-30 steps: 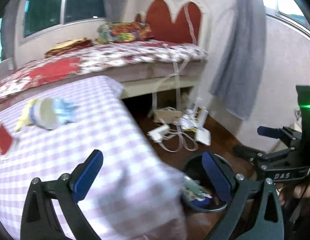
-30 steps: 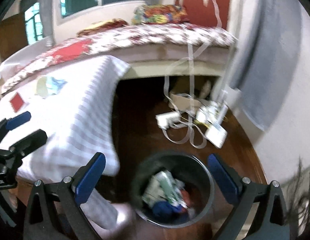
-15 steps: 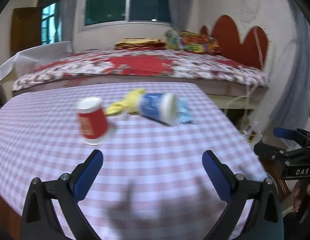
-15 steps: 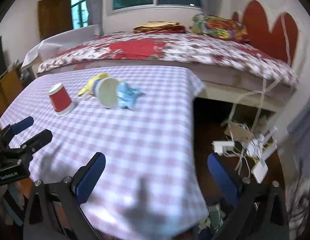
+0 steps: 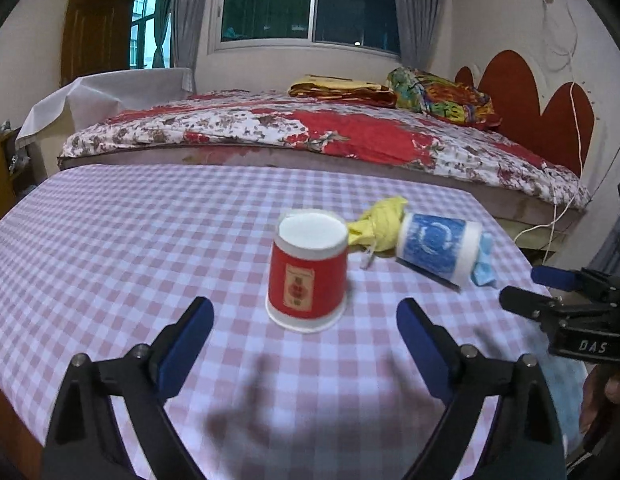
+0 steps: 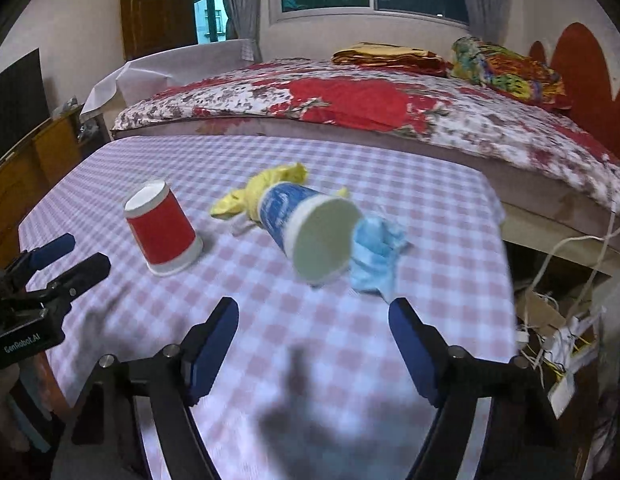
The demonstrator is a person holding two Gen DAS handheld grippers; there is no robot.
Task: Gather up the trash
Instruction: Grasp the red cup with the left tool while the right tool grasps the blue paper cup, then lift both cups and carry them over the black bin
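Observation:
A red paper cup point(image 5: 308, 270) stands upside down on the checked table point(image 5: 110, 240); it also shows in the right wrist view point(image 6: 162, 234). A blue paper cup point(image 5: 437, 249) lies on its side to its right point(image 6: 310, 230), with a yellow crumpled wrapper point(image 5: 379, 222) behind it and a light blue crumpled tissue point(image 6: 375, 254) at its mouth. My left gripper point(image 5: 304, 336) is open and empty, just short of the red cup. My right gripper point(image 6: 313, 338) is open and empty, just short of the blue cup.
A bed with a floral cover point(image 5: 310, 132) runs behind the table. Cables and boxes point(image 6: 561, 320) lie on the floor to the table's right. The right gripper point(image 5: 565, 300) shows at the right edge of the left view; the left gripper point(image 6: 42, 280) shows at the left edge of the right view.
Both grippers swung left from the floor bin and the table's right corner to face the tabletop. They moved closer to the cups. Both stayed open and empty.

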